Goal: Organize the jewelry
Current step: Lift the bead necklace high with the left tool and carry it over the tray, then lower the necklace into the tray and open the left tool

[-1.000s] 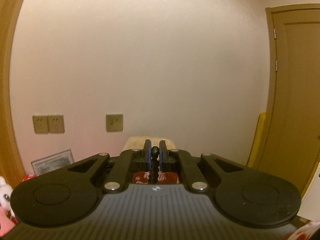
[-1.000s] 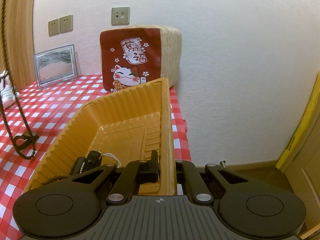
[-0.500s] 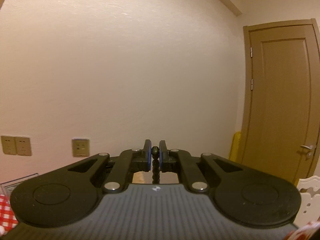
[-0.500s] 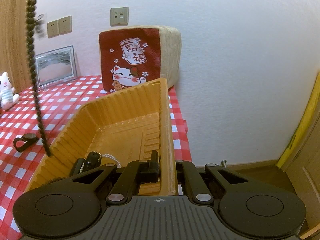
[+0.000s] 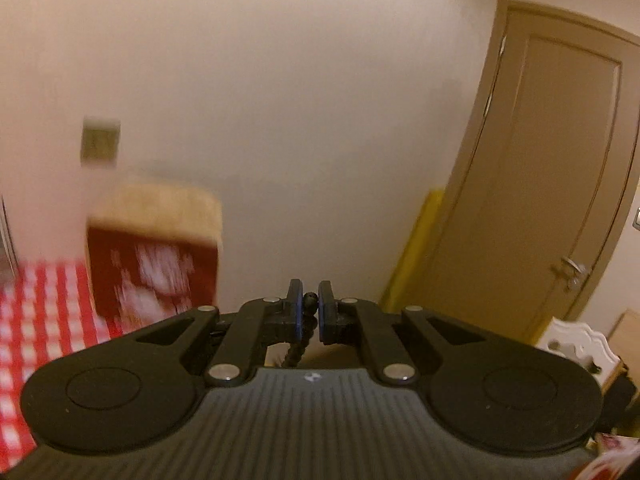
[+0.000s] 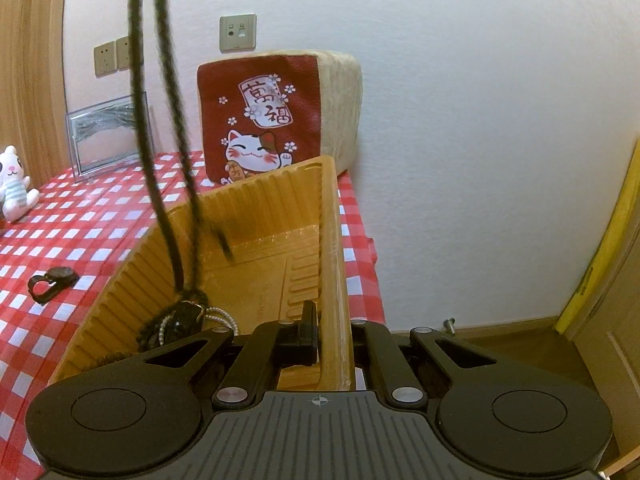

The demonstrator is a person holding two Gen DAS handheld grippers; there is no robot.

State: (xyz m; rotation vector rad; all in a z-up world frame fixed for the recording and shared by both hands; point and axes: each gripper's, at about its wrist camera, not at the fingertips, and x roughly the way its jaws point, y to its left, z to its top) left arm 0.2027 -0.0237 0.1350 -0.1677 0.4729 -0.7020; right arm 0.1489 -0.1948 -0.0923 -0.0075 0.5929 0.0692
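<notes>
The right gripper (image 6: 330, 330) pinched the tray (image 6: 256, 280) wall to steady it, while the left gripper (image 5: 309, 312) – pressed on a bead – dangled the necklace (image 6: 160, 160) into the tray, its lower end already among the jewelry there.

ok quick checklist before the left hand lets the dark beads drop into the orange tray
1. Left gripper pinching the bead string: ok.
2. Right gripper clamped on the tray wall, tray tilted up: ok.
3. Bead strands hang down into the tray: ok.
4. Lower end already among the jewelry pile: ok.
5. Strands hanging steady: not ok, they look blurred.
6. Small dark clip lying on the checked cloth, outside the tray: not ok.
</notes>
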